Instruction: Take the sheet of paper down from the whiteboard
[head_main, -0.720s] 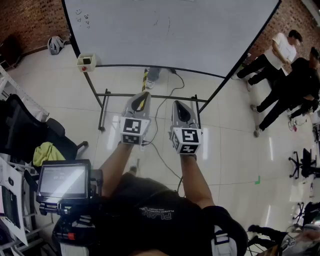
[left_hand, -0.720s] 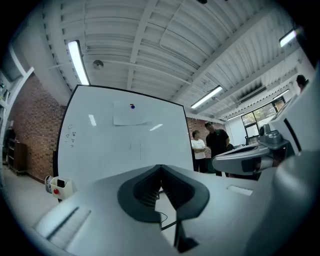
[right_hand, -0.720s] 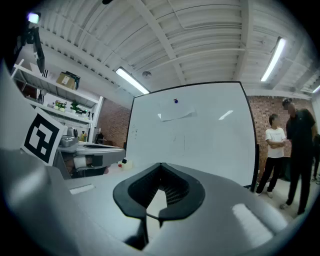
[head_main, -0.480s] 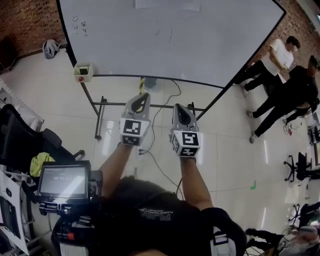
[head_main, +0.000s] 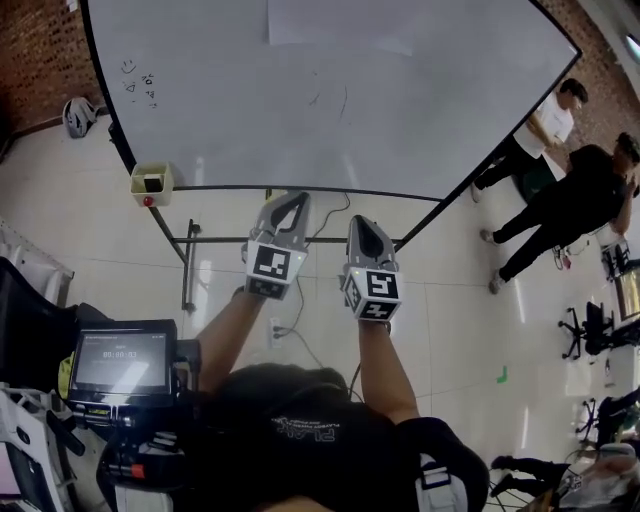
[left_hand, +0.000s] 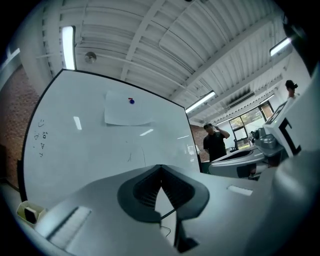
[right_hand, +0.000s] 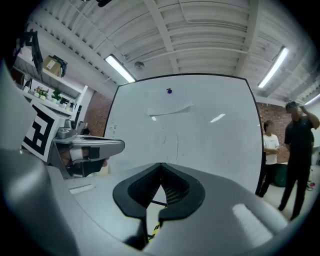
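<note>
Both grippers are pointing level at the whiteboard (head_main: 300, 120) and are well short of it. The left gripper (head_main: 297, 198) is holding its jaws fully together with nothing between them. The right gripper (head_main: 365, 222) is doing the same. The sheet of paper (left_hand: 127, 111) is hanging high on the board, at 12 o'clock from both grippers. A small blue magnet (left_hand: 131, 101) is pinning it at its top edge.

Risks from here:
- The jaws are closed, so reaching the sheet like this would mean pushing it, not gripping it.
- Tugging the sheet from under the magnet could tear it or knock the magnet to the floor.
- A cable (head_main: 300, 330) is trailing across the floor by the board's stand, so stepping in could snag it.

Poorly seen: the head view is cutting off the sheet's top, so the magnet is not showing there. It appears to be the only fastener, though the gripper views are too small to confirm. Two bystanders (head_main: 560, 200) are standing at 3 o'clock.
</note>
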